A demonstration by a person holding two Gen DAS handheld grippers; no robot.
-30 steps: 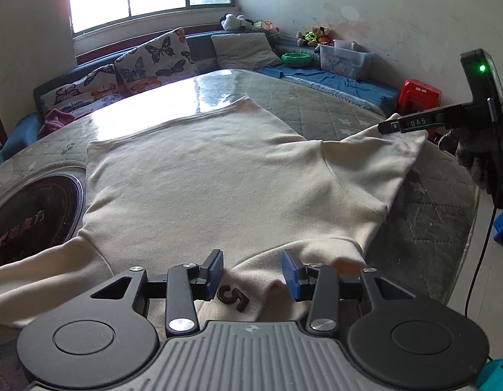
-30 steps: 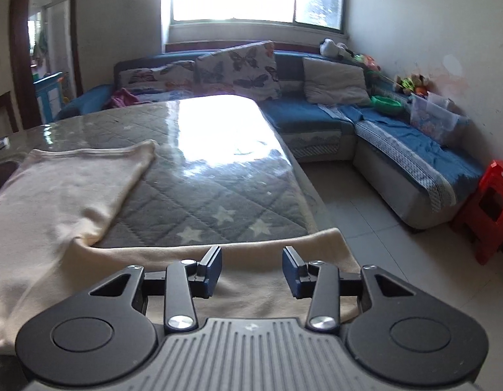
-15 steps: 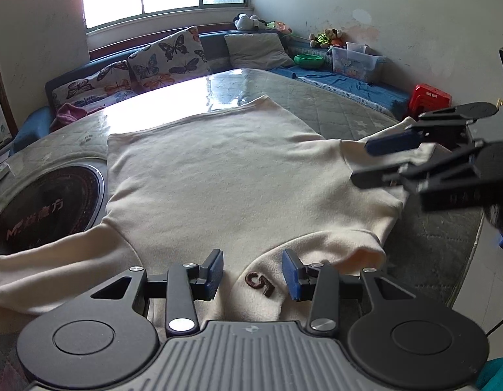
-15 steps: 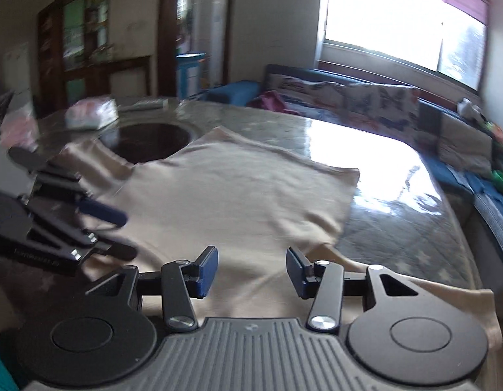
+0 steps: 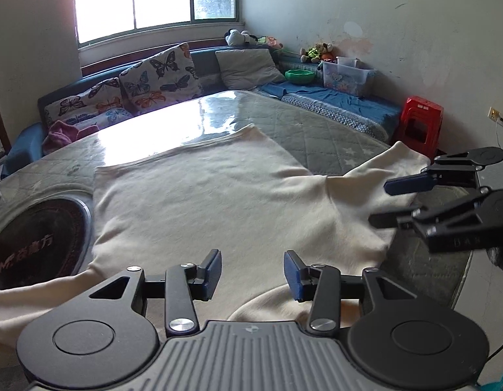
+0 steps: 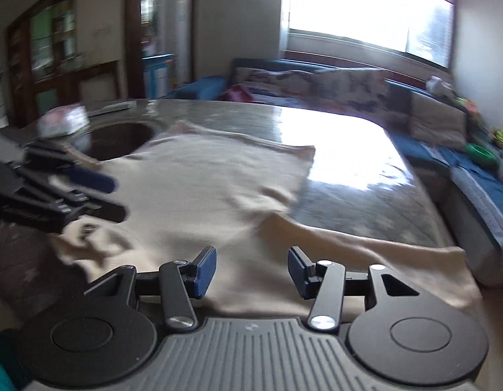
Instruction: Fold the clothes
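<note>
A cream long-sleeved sweater (image 5: 219, 195) lies spread flat on the quilted table, its hem toward the window and both sleeves spread to the sides. My left gripper (image 5: 251, 272) is open and empty, just above the collar end of the sweater. My right gripper (image 6: 251, 272) is open and empty over the right sleeve (image 6: 365, 251). The right gripper also shows in the left wrist view (image 5: 385, 203), above the right sleeve. The left gripper shows blurred in the right wrist view (image 6: 116, 198), near the collar.
The round table (image 5: 316, 123) has a grey quilted cover and a dark round inset (image 5: 36, 244) at the left. A blue corner sofa (image 5: 333, 104) with cushions runs behind it. A red stool (image 5: 421, 123) stands by the wall at the right.
The left gripper has moved forward, hiding the collar label. The right gripper has swung left from the sleeve end to face across the sweater, staying open.
</note>
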